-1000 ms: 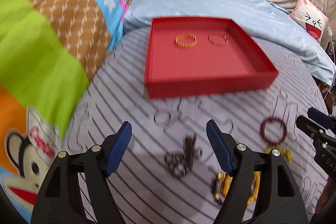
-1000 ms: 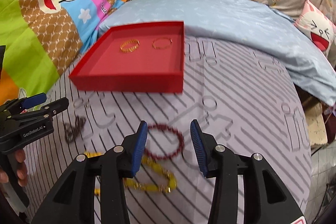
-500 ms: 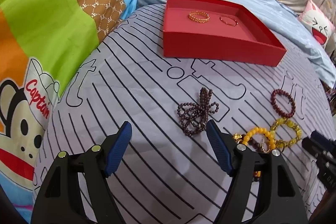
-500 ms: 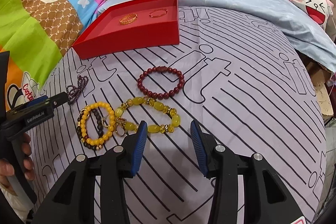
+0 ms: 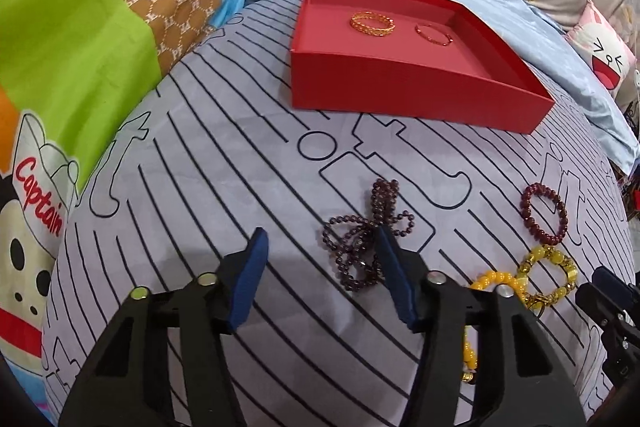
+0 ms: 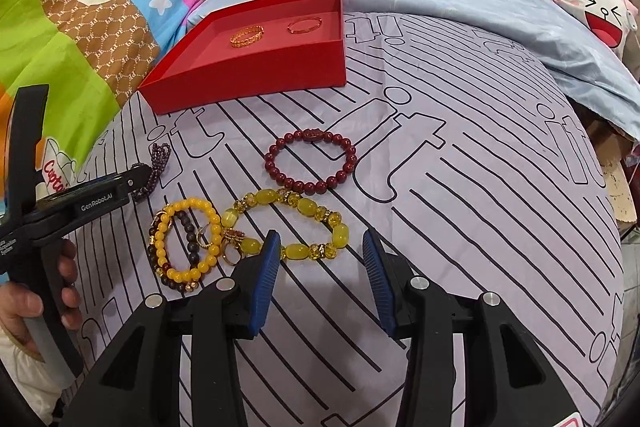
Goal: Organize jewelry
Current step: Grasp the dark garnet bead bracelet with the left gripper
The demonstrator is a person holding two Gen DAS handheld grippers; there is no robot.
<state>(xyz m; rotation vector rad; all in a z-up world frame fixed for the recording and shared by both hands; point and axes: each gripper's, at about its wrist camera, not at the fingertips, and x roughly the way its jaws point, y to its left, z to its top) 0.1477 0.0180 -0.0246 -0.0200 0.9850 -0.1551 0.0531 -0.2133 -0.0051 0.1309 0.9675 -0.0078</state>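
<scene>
Red tray (image 5: 404,89) near cloth's far edge, 2 rings, left gripper (image 5: 320,267) closing, seemingly empty

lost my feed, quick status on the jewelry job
Left gripper closing over purple bead strand, not gripped. Right gripper open, empty. Two rings in red tray. Nothing in the way.

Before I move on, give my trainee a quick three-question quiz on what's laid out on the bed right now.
1. True or false: the red tray holds two gold bangles.
2. Which piece lies between the left gripper fingers: (a) dark red bead bracelet, (b) purple bead strand, (c) yellow stone bracelet?
3. Fill in: the right gripper holds ____.

Key: 1 true; 2 b, with the jaws closing and not yet pressing it; 3 nothing.
</scene>
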